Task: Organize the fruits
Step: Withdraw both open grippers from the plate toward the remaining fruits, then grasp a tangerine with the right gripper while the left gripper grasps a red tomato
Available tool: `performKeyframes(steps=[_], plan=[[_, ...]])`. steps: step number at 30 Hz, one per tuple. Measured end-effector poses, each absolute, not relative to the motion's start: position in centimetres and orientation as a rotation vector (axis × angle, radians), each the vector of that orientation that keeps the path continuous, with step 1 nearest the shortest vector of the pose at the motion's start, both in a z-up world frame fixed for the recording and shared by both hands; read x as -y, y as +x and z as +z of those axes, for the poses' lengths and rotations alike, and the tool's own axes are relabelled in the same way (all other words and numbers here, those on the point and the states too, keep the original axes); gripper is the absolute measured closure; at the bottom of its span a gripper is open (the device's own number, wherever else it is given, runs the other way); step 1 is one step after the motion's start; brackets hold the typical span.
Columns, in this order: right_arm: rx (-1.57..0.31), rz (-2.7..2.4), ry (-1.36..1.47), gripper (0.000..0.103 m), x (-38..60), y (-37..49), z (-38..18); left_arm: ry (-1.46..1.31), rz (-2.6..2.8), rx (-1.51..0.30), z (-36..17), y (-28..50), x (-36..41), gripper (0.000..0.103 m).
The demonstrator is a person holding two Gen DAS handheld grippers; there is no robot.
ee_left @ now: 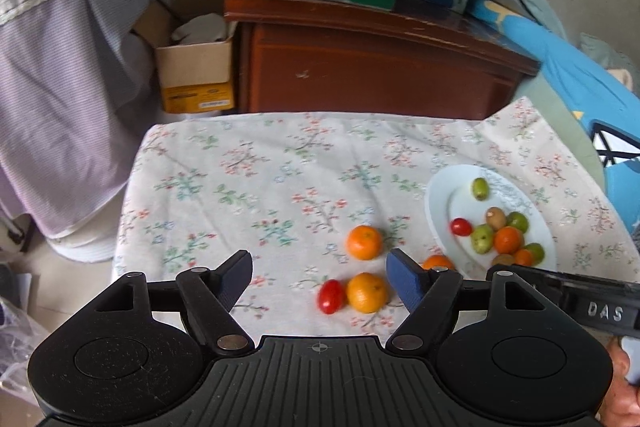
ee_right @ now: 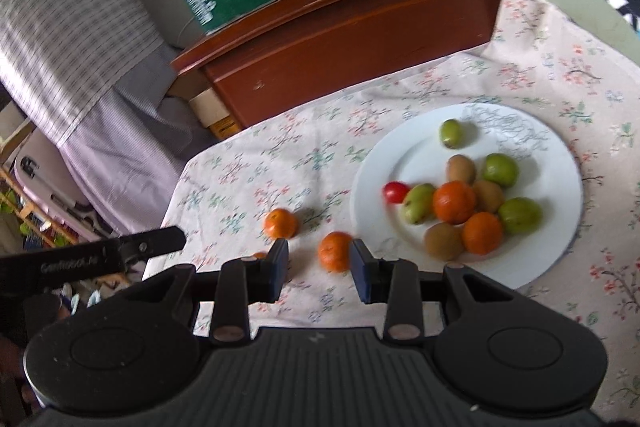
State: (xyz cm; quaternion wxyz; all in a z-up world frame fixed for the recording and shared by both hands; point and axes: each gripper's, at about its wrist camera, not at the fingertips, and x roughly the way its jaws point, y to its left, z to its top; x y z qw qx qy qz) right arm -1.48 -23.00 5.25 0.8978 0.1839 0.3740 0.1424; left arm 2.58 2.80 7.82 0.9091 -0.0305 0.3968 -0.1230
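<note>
My left gripper [ee_left: 319,277] hangs wide apart over a small orange mandarin [ee_left: 367,292] on the floral-clothed desk [ee_left: 248,187]. My right gripper [ee_right: 319,263], lettered "DAS", brackets another mandarin [ee_right: 335,251] beside the round white plate [ee_right: 560,183] of fruit.

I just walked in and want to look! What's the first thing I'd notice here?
Your eye lands first on the round white plate at the right of the flowery tablecloth, heaped with bright orange, green and brown fruits. Next come the loose orange mandarins on the cloth: one lies in front of the right gripper, between its open fingers. A small red tomato lies ahead of the open left gripper.
</note>
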Motion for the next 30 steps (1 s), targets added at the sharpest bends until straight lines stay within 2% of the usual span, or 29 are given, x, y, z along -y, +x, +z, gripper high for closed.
performKeyframes(steps=[25,28,30], plan=[[-0.863,0.410,0.256,0.068,16.0,1.8,1.0,-0.018,-0.102,-0.969,3.1,3.7,-5.2,0.028],[-0.862,0.411,0.248,0.061,15.4,2.1,0.7,-0.028,-0.093,-0.975,2.9,3.9,-5.5,0.028],[-0.858,0.406,0.235,0.061,15.0,2.3,0.5,-0.029,-0.094,-0.979,2.8,4.0,-5.6,0.028]])
